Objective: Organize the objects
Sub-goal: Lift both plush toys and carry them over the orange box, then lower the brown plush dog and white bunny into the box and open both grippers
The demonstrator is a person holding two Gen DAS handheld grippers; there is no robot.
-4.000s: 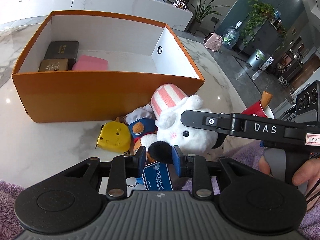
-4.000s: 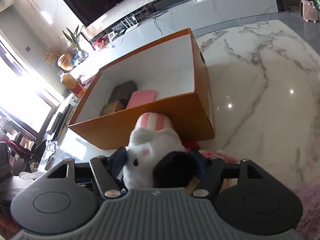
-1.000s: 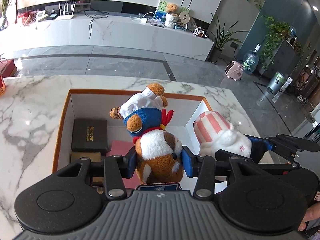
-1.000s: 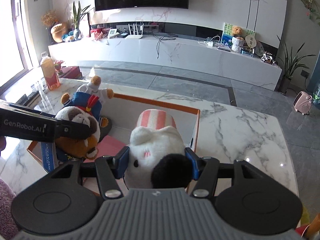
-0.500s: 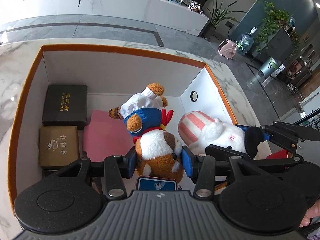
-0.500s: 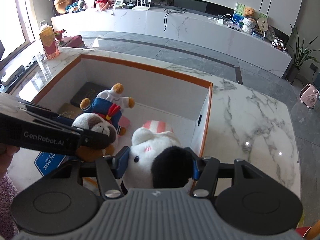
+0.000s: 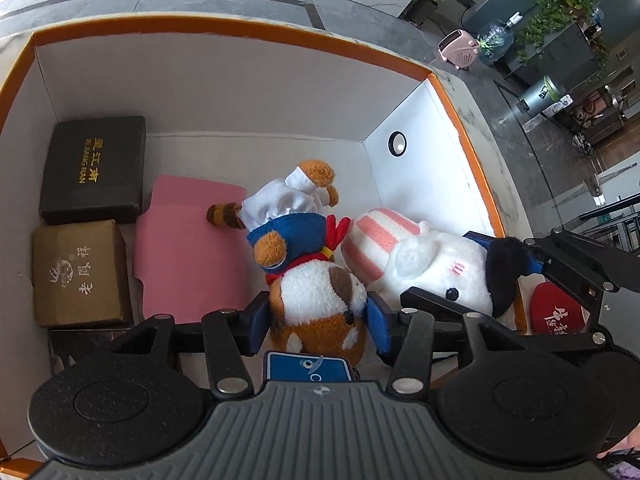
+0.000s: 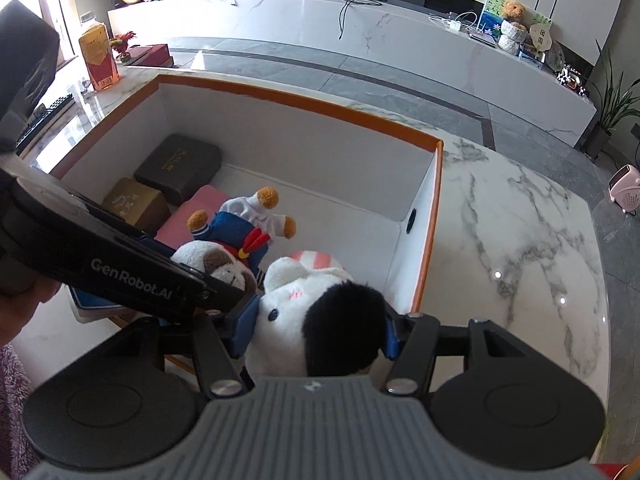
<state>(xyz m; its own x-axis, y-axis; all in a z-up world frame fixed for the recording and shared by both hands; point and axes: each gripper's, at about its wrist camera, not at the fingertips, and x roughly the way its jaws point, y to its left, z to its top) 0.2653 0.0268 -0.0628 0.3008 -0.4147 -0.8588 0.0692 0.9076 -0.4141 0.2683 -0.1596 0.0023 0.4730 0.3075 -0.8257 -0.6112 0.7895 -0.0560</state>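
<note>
A brown-and-white plush dog in a blue sailor suit hangs head-up inside the orange box, over its white floor. My left gripper has its blue pads against the dog's sides, and its jaws are opening. Right beside it lies a white plush rabbit with a pink-striped hat and a black ear, low in the box's right corner. My right gripper is shut on the rabbit. The right wrist view shows the dog and the box rim.
A black box, a brown box and a pink pad fill the box's left side. A blue tag hangs below the dog. A red item lies outside the right wall. The marble table extends right.
Both grippers have come down into the orange box with their toys and tilted further downward. The left pads stand slightly wider on the dog.
</note>
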